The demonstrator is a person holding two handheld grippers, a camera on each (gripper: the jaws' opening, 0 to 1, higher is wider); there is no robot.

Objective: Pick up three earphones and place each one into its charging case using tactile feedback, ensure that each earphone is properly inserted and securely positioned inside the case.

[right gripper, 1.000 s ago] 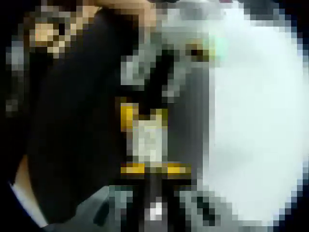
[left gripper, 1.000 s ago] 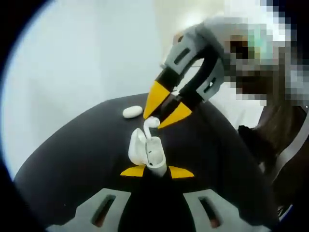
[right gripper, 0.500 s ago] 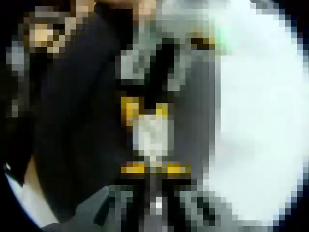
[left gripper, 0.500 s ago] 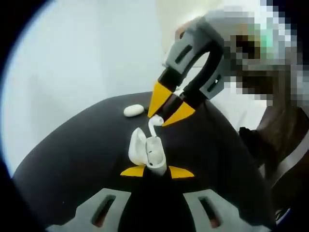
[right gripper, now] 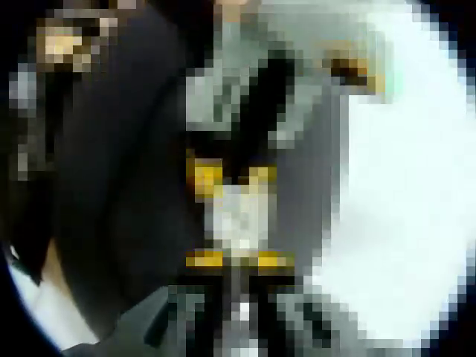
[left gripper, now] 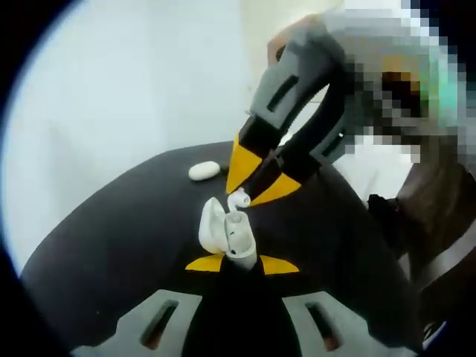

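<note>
In the left gripper view, the left gripper (left gripper: 242, 264) rises from six o'clock, its yellow tips clenched on the base of a white case (left gripper: 227, 236), which stands upright at the centre with its lid hinged open toward nine o'clock. From two o'clock the right gripper (left gripper: 251, 186) reaches down, its yellow tips pinching a white earphone (left gripper: 238, 199) by the bud. The earphone hangs directly over the case mouth, just above it; whether its stem has already entered the slot is too small to tell. Its long axis looks close to in line with the slot, so the coming move is likely a straight push toward six o'clock, done by the right gripper. A second white earphone (left gripper: 204, 171) lies on the round dark table (left gripper: 111, 230) at eleven o'clock, well apart. The right gripper view is heavily pixelated: yellow tips and a pale blur sit near the centre, and its grip cannot be judged there.
</note>
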